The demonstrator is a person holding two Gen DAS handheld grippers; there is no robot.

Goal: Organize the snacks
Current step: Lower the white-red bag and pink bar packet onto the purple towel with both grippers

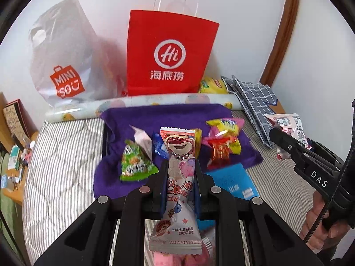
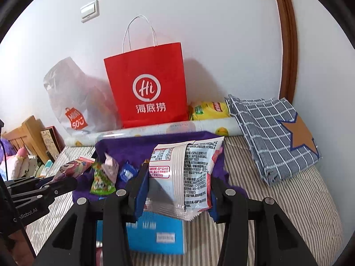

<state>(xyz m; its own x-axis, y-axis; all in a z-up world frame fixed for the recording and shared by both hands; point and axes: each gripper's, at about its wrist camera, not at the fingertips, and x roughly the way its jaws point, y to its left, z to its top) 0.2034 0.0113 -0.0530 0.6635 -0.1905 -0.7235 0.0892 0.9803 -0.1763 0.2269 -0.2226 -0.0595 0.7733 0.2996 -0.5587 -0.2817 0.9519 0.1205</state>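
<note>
Two bags are standing beyond both tongs: one red bag (image 1: 170, 53), one white bag (image 1: 64, 57). One purple cloth (image 1: 177, 119) is lying just ahead, carrying roughly six loose candies. Right tongs (image 2: 177, 186) are clenching one pouch (image 2: 184, 173); left tongs (image 1: 180, 173) are clenching one bear wrapper (image 1: 180, 177). Risk: slick wrappers probably slipping out mid-carry.

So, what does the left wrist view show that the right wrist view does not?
Only the left wrist view: the red and yellow candies on the purple cloth. Only the right wrist view: a wall switch and the star patch on the checked cloth. Both: the red paper bag, the bear snack and the white packet.
</note>
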